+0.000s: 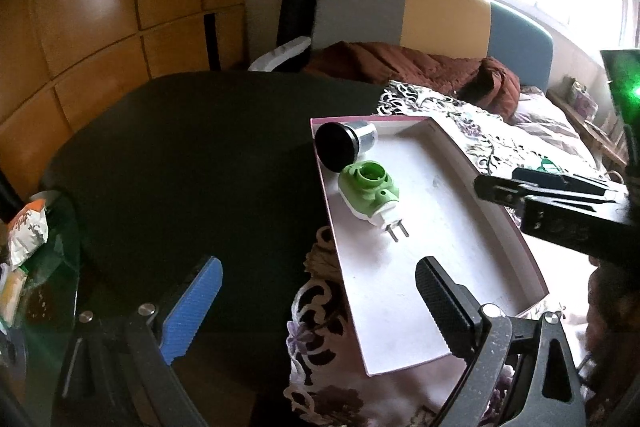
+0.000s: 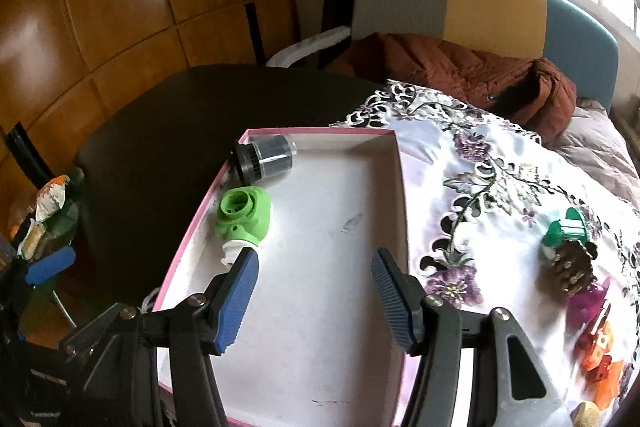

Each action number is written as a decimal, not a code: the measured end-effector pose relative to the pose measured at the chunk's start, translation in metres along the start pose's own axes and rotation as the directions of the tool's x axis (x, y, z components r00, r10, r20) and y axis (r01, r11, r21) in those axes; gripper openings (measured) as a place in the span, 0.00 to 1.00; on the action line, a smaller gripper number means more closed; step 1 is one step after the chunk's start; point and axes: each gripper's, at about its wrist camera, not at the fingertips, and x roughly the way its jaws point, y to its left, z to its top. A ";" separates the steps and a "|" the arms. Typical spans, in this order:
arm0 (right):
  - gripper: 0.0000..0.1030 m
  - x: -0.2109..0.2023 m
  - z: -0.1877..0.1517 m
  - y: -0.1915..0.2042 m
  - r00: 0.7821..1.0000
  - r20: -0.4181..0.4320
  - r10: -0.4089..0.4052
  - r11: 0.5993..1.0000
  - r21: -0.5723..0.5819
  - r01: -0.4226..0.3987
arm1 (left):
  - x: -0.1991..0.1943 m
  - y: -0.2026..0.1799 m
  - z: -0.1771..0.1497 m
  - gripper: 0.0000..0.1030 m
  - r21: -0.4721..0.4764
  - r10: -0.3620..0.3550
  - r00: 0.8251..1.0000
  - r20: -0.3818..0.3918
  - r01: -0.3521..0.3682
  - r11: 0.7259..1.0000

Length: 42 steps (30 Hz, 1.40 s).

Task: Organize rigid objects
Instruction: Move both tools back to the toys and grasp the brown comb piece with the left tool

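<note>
- Right gripper (image 2: 314, 295) — jaws apart, empty — hovers over the pink-rimmed box (image 2: 316, 133).
- Pine cone (image 2: 568, 269) lies right of the box, nearer this hand.

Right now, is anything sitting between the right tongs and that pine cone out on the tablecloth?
Nothing visible. The right tongs hang open over the pink-edged box; the pine cone lies to their right on the tablecloth, with only the box's low wall and bare cloth between.
</note>
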 end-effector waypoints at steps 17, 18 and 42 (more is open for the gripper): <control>0.58 -0.043 -0.004 -0.109 0.980 0.041 -0.193 0.975 0.119 0.187 | 0.003 -0.023 0.006 0.95 0.063 -0.049 0.999 -0.021 0.050 0.997; 0.58 -0.047 -0.005 -0.122 0.974 0.043 -0.224 0.967 0.131 0.217 | 0.001 -0.027 0.009 0.95 0.072 -0.053 0.999 -0.014 0.053 0.996; 0.58 -0.100 -0.072 -0.313 0.910 -0.025 -0.414 0.670 0.669 0.323 | 0.024 -0.232 0.036 0.95 0.470 -0.289 0.952 -0.096 0.300 0.830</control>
